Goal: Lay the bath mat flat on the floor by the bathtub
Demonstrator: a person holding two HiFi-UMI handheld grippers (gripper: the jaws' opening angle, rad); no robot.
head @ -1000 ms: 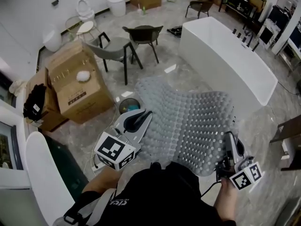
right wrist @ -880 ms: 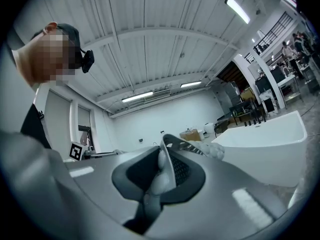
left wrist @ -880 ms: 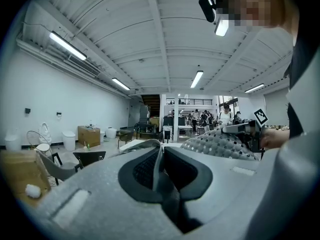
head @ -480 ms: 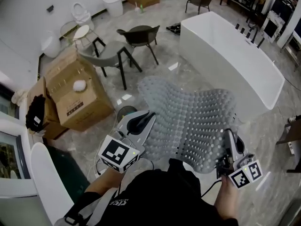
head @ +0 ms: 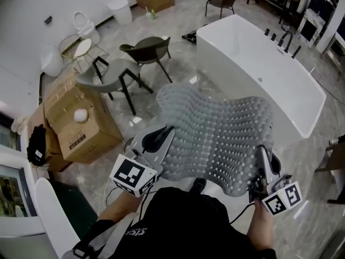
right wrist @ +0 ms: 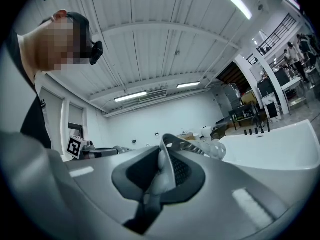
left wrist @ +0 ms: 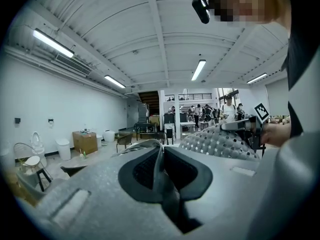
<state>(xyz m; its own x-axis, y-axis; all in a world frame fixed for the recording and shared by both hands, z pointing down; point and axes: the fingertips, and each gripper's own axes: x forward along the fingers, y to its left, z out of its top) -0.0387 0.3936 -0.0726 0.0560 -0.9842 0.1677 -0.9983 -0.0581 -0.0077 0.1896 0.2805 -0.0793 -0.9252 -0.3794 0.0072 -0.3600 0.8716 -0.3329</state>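
Note:
A grey, see-through bath mat [head: 218, 131] with rows of bumps hangs spread in the air between my two grippers, sagging in the middle above the marble floor. Its near left edge is pinched in my left gripper [head: 163, 135], which is shut on it; the edge shows between the jaws in the left gripper view [left wrist: 159, 156]. My right gripper [head: 262, 155] is shut on the near right edge, seen in the right gripper view [right wrist: 165, 159]. The white bathtub [head: 259, 69] stands just beyond the mat's far right side.
Two dark chairs [head: 145, 50] and a small round stool [head: 81, 48] stand on the floor to the left of the tub. Cardboard boxes [head: 75, 125] sit at the left. A white curved fixture [head: 51, 209] is at my lower left, a dark stand [head: 334, 155] at the right edge.
The tub and the floor have slid left and nearer in the head view, so the mat now hangs closer to the tub. Both grippers keep their hold on it.

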